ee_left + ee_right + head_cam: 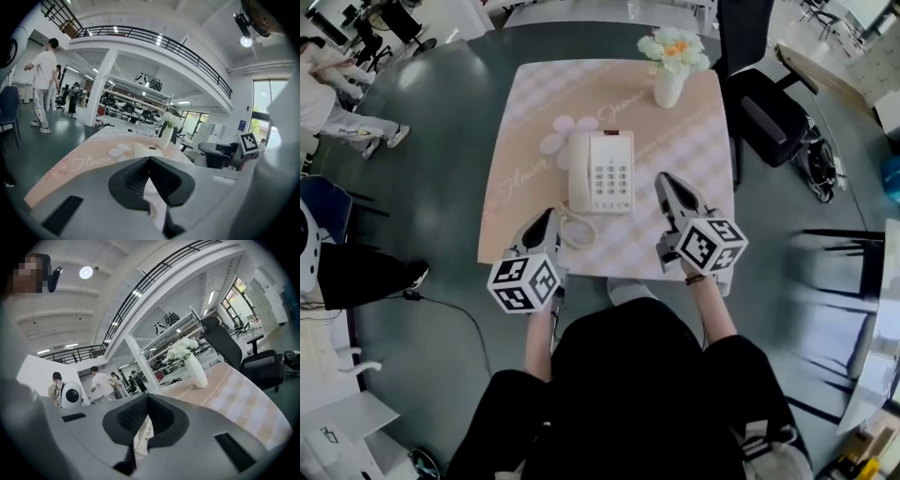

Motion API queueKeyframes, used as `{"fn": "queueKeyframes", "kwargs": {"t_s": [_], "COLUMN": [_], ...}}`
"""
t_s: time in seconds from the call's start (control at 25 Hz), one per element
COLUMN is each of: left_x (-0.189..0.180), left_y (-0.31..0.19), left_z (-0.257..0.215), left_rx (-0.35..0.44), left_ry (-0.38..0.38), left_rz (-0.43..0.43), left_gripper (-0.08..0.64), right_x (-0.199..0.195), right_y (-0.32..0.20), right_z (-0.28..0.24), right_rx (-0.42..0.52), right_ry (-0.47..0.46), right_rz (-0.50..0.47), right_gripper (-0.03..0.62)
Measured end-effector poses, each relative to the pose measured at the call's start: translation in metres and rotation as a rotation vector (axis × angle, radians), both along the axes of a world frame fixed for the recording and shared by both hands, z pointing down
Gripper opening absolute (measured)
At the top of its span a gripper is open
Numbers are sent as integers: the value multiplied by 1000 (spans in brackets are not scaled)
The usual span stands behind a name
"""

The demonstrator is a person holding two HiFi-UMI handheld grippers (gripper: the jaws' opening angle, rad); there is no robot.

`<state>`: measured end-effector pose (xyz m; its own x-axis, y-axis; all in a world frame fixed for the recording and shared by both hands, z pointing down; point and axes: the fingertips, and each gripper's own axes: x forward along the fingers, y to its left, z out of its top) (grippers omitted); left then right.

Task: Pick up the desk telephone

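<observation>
A cream desk telephone [609, 173] with its handset [578, 174] on the left side lies in the middle of a pink checked tablecloth [694, 141]. Its coiled cord [573, 231] trails toward the near edge. My left gripper [548, 218] is shut and empty, just this side of the phone's near left corner, beside the cord. My right gripper [665, 181] is shut and empty too, close to the phone's right side. In the left gripper view the shut gripper [150, 160] points over the cloth at the phone [143, 149]. In the right gripper view the closed gripper [147, 397] shows a strip of phone [142, 433] below it.
A white vase [667, 90] of flowers [675, 49] stands at the table's far right corner, also the vase [196, 371] ahead of the right gripper. A black office chair [766, 111] sits right of the table. People stand at the far left [328, 98].
</observation>
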<state>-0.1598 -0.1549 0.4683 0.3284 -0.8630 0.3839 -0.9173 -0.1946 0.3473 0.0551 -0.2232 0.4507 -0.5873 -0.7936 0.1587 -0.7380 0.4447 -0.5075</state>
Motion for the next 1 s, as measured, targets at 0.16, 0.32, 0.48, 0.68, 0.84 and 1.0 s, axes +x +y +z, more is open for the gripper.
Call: {"fn": "queueKeyframes", "kwargs": {"t_s": [0.16,0.32,0.48,0.68,0.84,1.0], "left_x": [0,3,4,8,7,3], "left_y": [-18,-36,-51,-67,-82,-92], "left_z": [10,23,32,48,58,67], "left_rx": [-36,-74,-108,-177,-214,-252], "left_ry": [5,23,35,56,99,139], "left_rz": [-6,-9,-21,-5,17,34], "left_gripper": [0,0,0,0,4,58], "right_x": [-4,-8,-13,-18,-21,-27], "right_y": [-20,-37,-51,-64,-73,-78], "right_z": [11,23,32,55,74,88], "right_rx": [-29,-60,-81,-138,-175,-214], "right_ry": [-11,-32,-47,-35,-28,-34], "right_rz": [-18,-48,-79,-100,-97,-99], "right_gripper": [-8,-8,-8,-6,-6,-2]}}
